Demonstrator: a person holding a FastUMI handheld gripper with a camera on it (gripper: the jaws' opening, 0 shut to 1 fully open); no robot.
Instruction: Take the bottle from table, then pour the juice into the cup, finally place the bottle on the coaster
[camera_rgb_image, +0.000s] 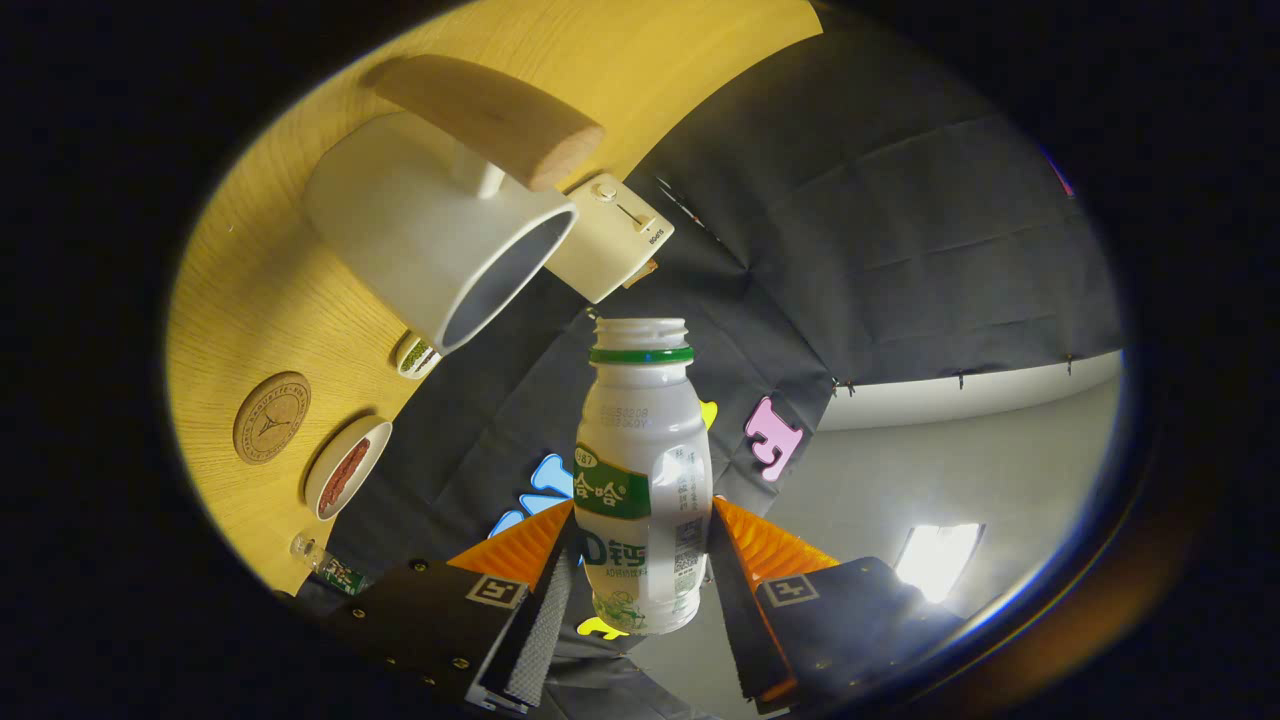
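The tongs (645, 575) are clenched on the uncapped bottle (643, 470), lifted clear of the counter (250, 300) and tipped toward the white cup (430, 225) beyond it, so the taking looks done, while pouring and setting it on the round coaster (271, 417) remain.

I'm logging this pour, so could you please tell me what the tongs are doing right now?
Tongs: closed on the bottle, one finger pressing each side of its lower body.
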